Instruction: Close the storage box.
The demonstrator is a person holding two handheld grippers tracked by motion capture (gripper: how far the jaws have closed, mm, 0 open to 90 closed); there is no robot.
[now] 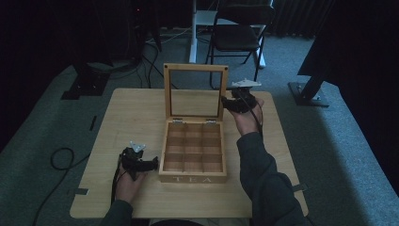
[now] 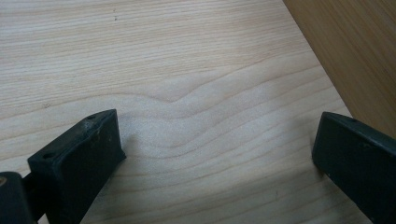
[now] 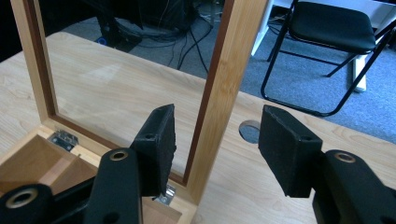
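A wooden tea box (image 1: 193, 179) marked TEA stands open in the middle of the table (image 1: 131, 108), its several compartments empty. Its glass-paned lid (image 1: 195, 68) stands upright at the back. My right gripper (image 1: 227, 104) is at the lid's right edge. In the right gripper view its jaws (image 3: 217, 135) straddle the lid's right frame bar (image 3: 229, 70) with a gap on each side, so it is open. My left gripper (image 1: 153, 164) lies on the table just left of the box. Its jaws (image 2: 215, 135) stand wide apart over bare wood, the box wall (image 2: 345, 46) beside them.
A black folding chair (image 1: 237, 33) and a white post (image 1: 193, 33) stand on the carpet beyond the table. Cables (image 1: 61, 157) lie on the floor to the left. A round cable hole (image 3: 250, 130) sits in the tabletop behind the lid.
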